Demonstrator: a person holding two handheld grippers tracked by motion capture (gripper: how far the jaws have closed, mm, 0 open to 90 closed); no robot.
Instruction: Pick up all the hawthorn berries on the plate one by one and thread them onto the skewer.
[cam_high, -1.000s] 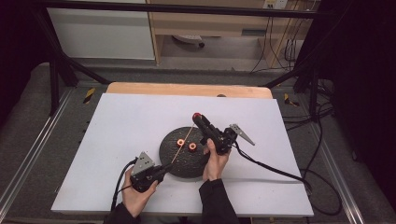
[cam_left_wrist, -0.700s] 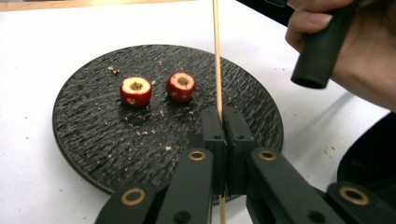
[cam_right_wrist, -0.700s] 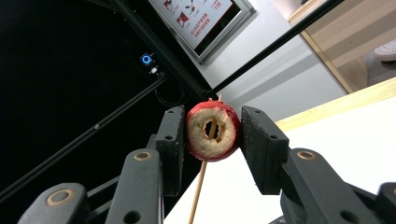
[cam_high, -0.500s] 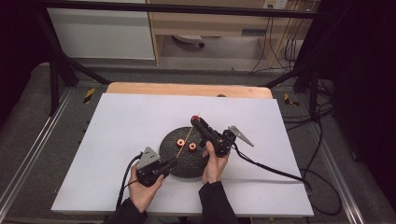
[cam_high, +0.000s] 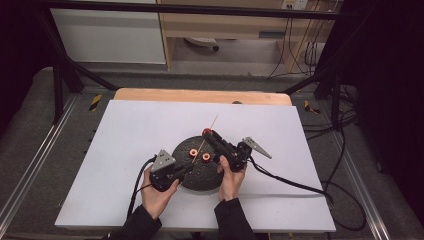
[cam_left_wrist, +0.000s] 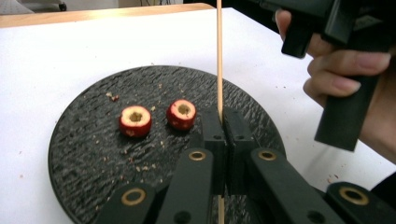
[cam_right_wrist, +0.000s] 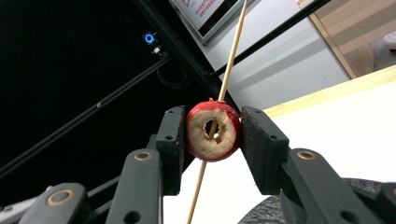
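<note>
Cored fruit (cam_right_wrist: 213, 130) on skewer (cam_left_wrist: 219, 60) (both clamped)

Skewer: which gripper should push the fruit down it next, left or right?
Right, probably. The right gripper is shut on the cored fruit piece, with the skewer through its hole. The left gripper clamps the skewer as anchor.
</note>
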